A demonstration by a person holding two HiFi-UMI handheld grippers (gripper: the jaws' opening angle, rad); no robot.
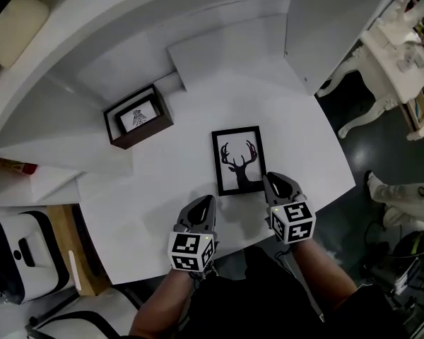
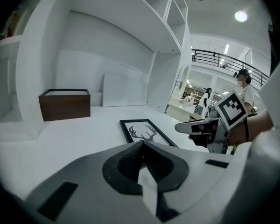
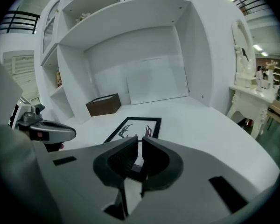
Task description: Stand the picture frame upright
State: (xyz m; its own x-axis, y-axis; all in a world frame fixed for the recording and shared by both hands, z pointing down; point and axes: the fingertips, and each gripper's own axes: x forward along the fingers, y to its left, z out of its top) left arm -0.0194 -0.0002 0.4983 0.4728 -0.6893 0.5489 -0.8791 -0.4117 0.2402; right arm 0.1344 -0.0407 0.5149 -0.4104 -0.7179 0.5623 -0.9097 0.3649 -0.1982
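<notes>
The picture frame (image 1: pixel 238 159), black-edged with a deer-antler print, lies flat on the white tabletop (image 1: pixel 155 203). My left gripper (image 1: pixel 205 200) is shut and empty, a little short of the frame's near left corner. My right gripper (image 1: pixel 270 177) is shut with its tips at the frame's near right corner; nothing shows between them. In the left gripper view the frame (image 2: pixel 144 132) lies just beyond the closed jaws, with the right gripper (image 2: pixel 196 127) beside it. In the right gripper view the frame (image 3: pixel 135 127) stretches away from the jaws, its near edge hidden behind them.
A dark brown box frame (image 1: pixel 138 116) stands at the back left. A white board (image 1: pixel 219 62) leans against the back wall of the shelf unit. The table's right edge drops to a dark floor with an ornate white table (image 1: pixel 389 55) and a person's shoe (image 1: pixel 378 188).
</notes>
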